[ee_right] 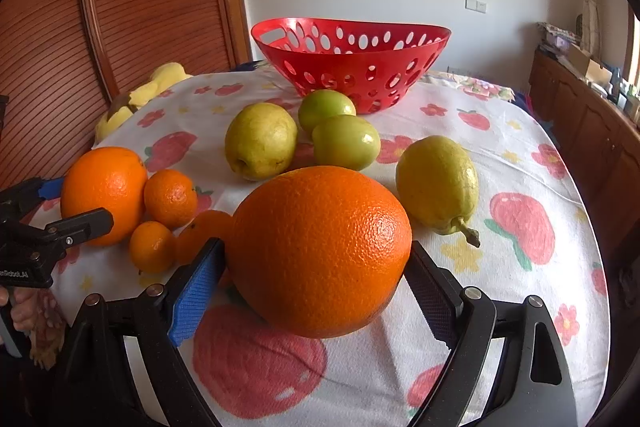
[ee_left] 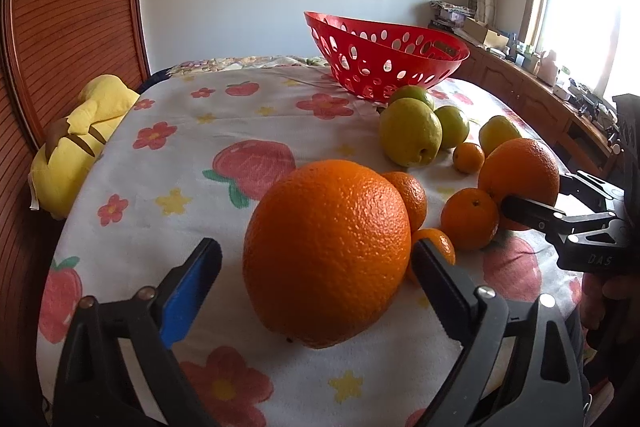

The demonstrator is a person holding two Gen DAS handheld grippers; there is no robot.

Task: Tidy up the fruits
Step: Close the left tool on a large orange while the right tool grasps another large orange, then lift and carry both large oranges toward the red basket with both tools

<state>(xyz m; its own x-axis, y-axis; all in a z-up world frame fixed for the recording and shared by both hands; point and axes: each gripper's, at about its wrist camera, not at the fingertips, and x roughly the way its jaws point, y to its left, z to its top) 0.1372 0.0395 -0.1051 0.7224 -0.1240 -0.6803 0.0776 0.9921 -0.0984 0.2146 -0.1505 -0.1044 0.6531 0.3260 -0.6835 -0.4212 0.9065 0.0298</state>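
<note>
Left wrist view: the left claw (ee_left: 316,283) straddles a large orange (ee_left: 326,253) resting on the flowered cloth (ee_left: 192,147). The right pad meets the peel; a gap shows at the blue left pad (ee_left: 188,301), so the claw stands open. Counted: two large oranges, four small mandarins, four green-yellow fruits. An empty red basket (ee_left: 384,61) stands behind them. A yellow plush toy (ee_left: 80,143) lies at the left edge.

Right wrist view: the right claw (ee_right: 316,281) is closed on the second large orange (ee_right: 320,251), both pads against the peel. Counted here: two pears, two green apples, three mandarins, two oranges.
</note>
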